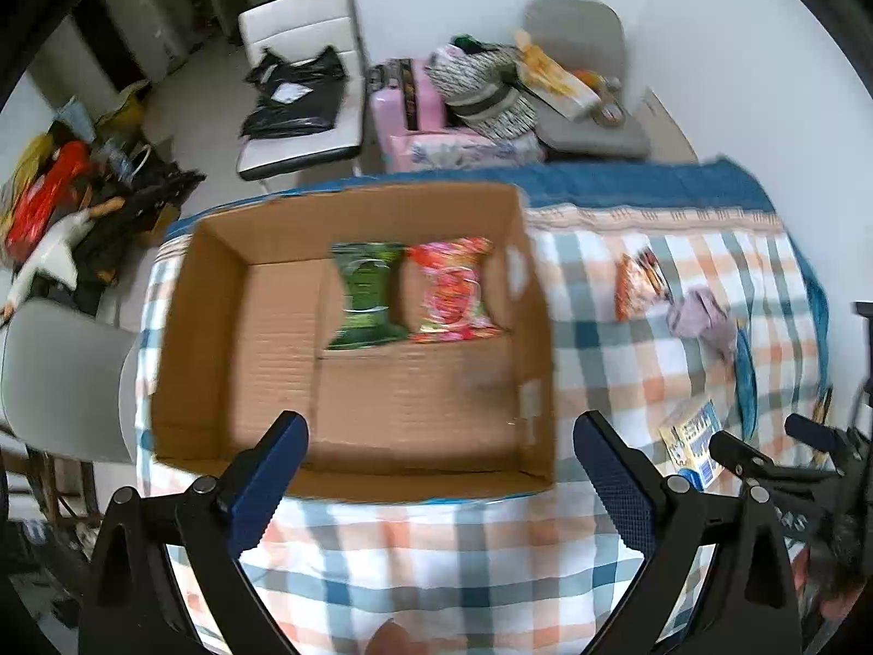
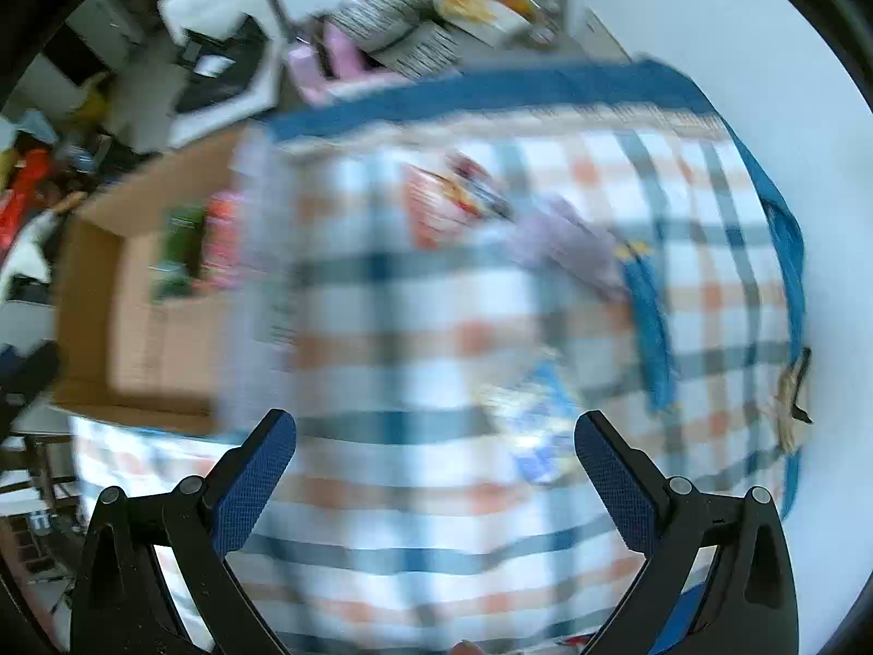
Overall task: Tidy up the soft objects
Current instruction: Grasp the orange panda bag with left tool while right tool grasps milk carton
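Two packs, green pack [image 1: 364,295] and red pack [image 1: 453,289], already lie in box [image 1: 180,327]. Your left gripper [image 1: 439,469] and right gripper [image 2: 436,464]: jaws wide, empty. Next, I think: grab blue-white pack [image 2: 537,426] right of box, squeeze softly.

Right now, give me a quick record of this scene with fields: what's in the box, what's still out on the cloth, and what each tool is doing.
box: open cardboard box on the checked cloth
in box: green packet and red packet, side by side
on cloth, outside box: orange packet, purple cloth bundle, blue and yellow packet
left tool: open, holding nothing, near the box's front edge
right tool: open, holding nothing, above the cloth
right view: blurred
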